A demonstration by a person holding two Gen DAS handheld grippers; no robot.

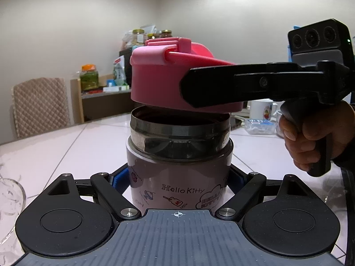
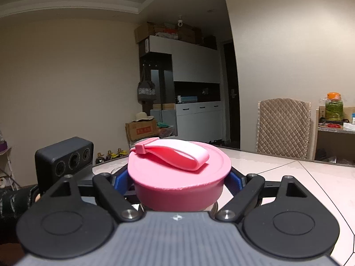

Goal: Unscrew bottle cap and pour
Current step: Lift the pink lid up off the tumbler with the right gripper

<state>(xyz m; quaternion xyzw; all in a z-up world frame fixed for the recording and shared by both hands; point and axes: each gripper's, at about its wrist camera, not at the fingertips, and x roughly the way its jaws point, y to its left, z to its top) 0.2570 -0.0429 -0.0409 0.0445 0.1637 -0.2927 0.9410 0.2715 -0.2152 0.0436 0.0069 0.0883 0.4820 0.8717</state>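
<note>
Left wrist: right tongs level, clamping cap.

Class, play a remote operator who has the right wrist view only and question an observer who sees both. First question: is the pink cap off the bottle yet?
Observer: Yes. The cap sits tilted above the bottle's steel neck, with a gap on one side.
Operator: What holds the bottle?
Observer: The left gripper, shut on its body.
Operator: Anything on the table near it?
Observer: A white mug stands behind the right gripper.
</note>
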